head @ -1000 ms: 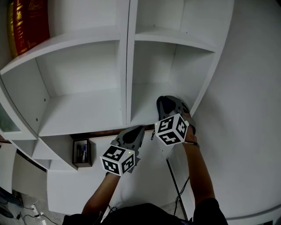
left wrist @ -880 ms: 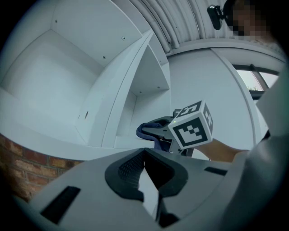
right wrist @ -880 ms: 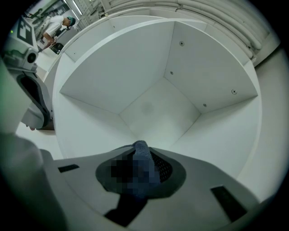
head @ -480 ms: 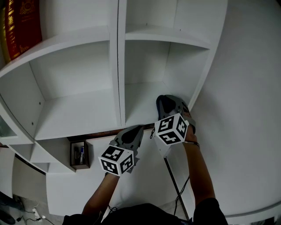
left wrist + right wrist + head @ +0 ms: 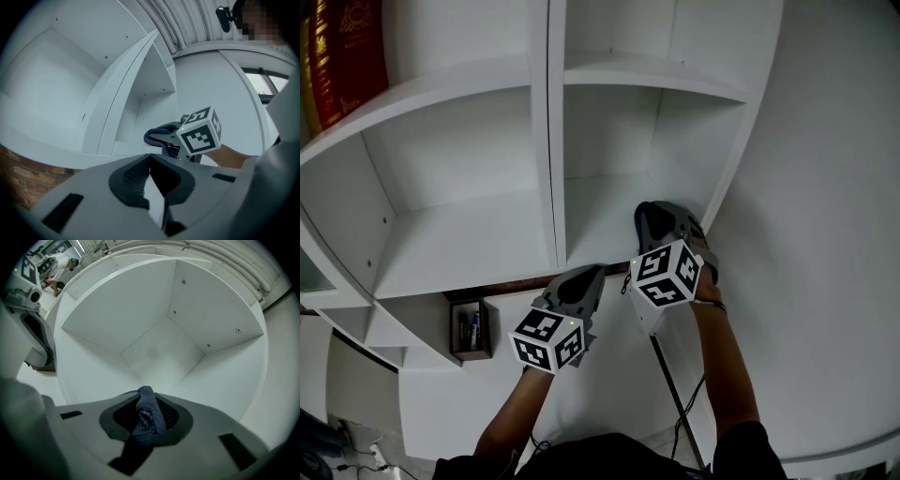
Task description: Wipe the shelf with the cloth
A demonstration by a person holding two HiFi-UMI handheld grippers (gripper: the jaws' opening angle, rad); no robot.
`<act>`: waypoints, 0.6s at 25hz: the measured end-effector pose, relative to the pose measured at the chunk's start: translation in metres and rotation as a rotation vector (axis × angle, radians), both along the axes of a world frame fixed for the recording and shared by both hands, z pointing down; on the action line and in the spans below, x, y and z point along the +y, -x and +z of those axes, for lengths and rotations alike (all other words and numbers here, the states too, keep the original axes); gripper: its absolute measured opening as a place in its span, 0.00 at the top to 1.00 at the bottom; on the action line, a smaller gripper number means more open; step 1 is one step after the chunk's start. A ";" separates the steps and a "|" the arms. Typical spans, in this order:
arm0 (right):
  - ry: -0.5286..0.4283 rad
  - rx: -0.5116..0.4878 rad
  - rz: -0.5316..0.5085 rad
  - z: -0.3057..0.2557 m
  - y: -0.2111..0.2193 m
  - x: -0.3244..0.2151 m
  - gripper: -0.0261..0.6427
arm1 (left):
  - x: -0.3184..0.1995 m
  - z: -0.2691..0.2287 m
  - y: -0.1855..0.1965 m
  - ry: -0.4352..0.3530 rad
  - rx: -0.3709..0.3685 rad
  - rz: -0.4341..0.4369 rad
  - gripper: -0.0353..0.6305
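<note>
A big white shelf unit (image 5: 469, 234) is filling most of the head view, with an upright divider (image 5: 555, 141) splitting it into left and right compartments. A red book (image 5: 347, 56) is standing in the upper left one. The right gripper (image 5: 661, 220) is reaching into the front of the lower right compartment, just over that shelf board and close to the right-hand side wall. Its jaws are clamping down on a dark blue cloth (image 5: 149, 408). The cloth is bunching up between the pads, with a rolled end poking out past the tips toward the back corner of the compartment. I can't really tell if the cloth is actually touching the board. The left gripper (image 5: 577, 286) is hanging just below and to the left, outside the unit and in front of the lower shelf's front edge. Its jaws are pressing together with nothing in them. From the left gripper view the cloth (image 5: 152, 136) is peeking out of the right gripper. Down low on the left a small dark box (image 5: 471, 328) is holding what look like pens, and a thin black cable (image 5: 675, 398) is trailing down from the right gripper.
</note>
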State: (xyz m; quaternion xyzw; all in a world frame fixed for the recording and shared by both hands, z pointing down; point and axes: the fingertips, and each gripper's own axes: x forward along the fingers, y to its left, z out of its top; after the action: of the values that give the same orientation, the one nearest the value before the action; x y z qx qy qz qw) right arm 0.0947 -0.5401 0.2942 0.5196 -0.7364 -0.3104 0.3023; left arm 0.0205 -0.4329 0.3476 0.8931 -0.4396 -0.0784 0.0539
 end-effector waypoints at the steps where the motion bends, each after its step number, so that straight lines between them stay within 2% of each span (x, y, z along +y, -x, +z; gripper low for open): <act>1: -0.001 0.005 0.000 0.000 0.001 0.000 0.86 | 0.000 0.000 0.002 0.000 0.000 -0.004 0.92; 15: 0.002 0.031 -0.041 0.001 0.032 0.001 0.86 | 0.010 -0.003 0.030 -0.003 0.001 -0.067 0.92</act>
State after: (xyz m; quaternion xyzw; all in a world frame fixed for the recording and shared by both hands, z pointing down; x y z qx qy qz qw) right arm 0.0629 -0.5396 0.2951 0.4991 -0.7424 -0.3240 0.3076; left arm -0.0100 -0.4233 0.3445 0.8780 -0.4691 -0.0811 0.0500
